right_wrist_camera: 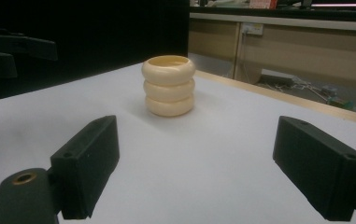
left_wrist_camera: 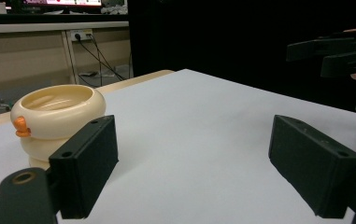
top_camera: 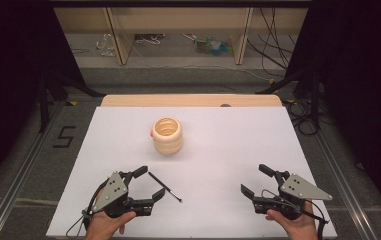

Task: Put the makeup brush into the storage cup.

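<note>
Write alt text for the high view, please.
A cream ribbed cup stands mid-table on a white table. Nearer the person, a thin black pen lies beside the open left gripper; the open right gripper rests opposite.

Between your left gripper [top_camera: 150, 183] and the cream ringed cup [top_camera: 167, 135] the surface [top_camera: 228, 145] lies bare, save for a thin black pen [top_camera: 164, 186] lying just beside that gripper's jaws. From your right gripper [top_camera: 255, 181] the way to the cup is unobstructed across the middle.
</note>
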The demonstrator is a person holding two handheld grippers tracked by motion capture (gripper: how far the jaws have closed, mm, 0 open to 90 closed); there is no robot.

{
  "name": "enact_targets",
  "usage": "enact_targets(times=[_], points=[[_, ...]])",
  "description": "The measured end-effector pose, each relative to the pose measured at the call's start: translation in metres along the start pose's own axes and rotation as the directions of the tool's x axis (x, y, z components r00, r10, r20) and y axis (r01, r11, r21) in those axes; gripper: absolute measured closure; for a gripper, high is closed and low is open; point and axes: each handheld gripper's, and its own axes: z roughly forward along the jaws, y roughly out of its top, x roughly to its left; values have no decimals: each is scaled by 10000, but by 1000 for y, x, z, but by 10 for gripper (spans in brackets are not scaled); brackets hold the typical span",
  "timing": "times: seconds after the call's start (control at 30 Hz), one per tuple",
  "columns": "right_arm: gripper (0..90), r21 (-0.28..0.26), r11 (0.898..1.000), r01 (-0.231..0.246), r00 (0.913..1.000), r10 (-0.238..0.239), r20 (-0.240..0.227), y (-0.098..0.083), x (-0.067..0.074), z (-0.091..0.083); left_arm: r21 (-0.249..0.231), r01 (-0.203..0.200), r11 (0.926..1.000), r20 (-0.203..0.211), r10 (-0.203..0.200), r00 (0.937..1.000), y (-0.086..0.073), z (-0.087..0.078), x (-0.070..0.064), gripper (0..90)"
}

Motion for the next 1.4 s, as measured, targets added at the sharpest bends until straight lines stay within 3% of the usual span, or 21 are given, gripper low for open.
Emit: enact_targets(times=[0.4,0.5,0.63,0.7,0.77,0.8,0.9,1.0,1.07,1.1,1.4], points=[[157,48,9999,100,9999,-100,39,0,1,0,17,-21,10000,-17,21,10000,0,0,0,157],[157,31,9999,115,9999,-115,8,0,1,1,51,-282,9996,29,282,9996,0,0,2,157],[157,49,9999,109,9999,-109,12,-1,2,1,129,-328,9994,28,327,9995,1,0,3,157],[157,55,9999,92,10000,-92,13,-1,2,2,270,-190,9995,96,188,9998,1,0,2,157],[158,161,9998,113,9999,-113,-1,-1,2,2,330,-561,9979,164,555,9983,2,1,3,157],[158,103,9999,84,9999,-83,-83,-1,3,3,339,-447,9984,214,440,9988,2,2,3,157],[158,89,9999,93,9999,-92,-142,-2,4,5,598,-626,9962,258,612,9978,2,3,5,158],[158,190,9997,131,9999,-130,-70,-2,4,5,733,-428,9964,366,402,9985,1,5,9,158],[158,245,9996,134,9999,-132,-96,-2,3,4,776,217,9967,467,-254,9986,0,7,10,158],[159,250,9996,120,9999,-117,-93,-2,3,4,884,274,9957,418,-311,9986,0,7,10,158],[159,146,9999,69,9999,-68,-108,-1,3,3,1541,-39,9880,760,-79,9971,5,12,11,158]])
